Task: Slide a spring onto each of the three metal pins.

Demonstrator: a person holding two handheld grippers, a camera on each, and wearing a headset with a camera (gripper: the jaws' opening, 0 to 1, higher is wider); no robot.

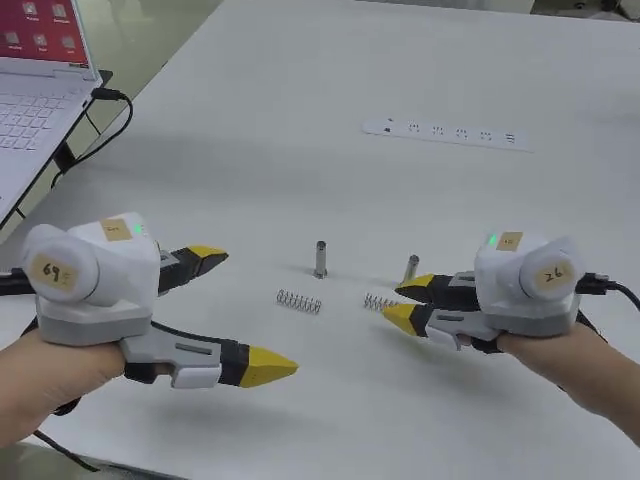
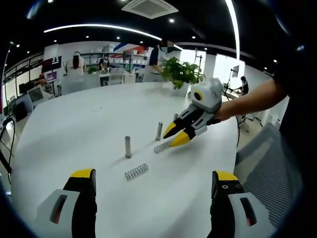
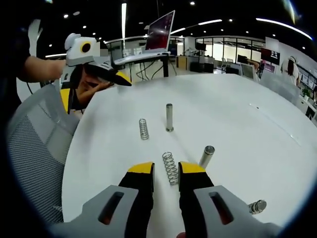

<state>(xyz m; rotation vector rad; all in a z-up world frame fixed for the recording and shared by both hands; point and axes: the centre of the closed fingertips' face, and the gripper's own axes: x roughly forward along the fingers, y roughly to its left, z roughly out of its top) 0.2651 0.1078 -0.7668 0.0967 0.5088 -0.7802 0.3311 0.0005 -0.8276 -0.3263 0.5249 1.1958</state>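
Labels, any readable?

A sticker [image 1: 55, 272] on the left gripper [image 1: 248, 311] reads "69". The one on the right gripper [image 1: 398, 302] looks like "26". The laptop [image 1: 35, 70] screen text is too small to read.

And the jaws?

The left ones are spread wide and hold nothing. The right ones are parted narrowly, with the near end of a spring [image 3: 170, 167] lying between their tips on the table [image 1: 300, 170]; no squeeze shows.

The rest?

A second spring [image 1: 298, 300] lies flat between the grippers, near an upright pin [image 1: 321, 258]. A second pin [image 1: 411, 267] stands just beyond the right gripper, and a third pin [image 3: 257, 206] sits close beside that gripper. All three are bare. A power strip [image 1: 445, 133] lies farther back.
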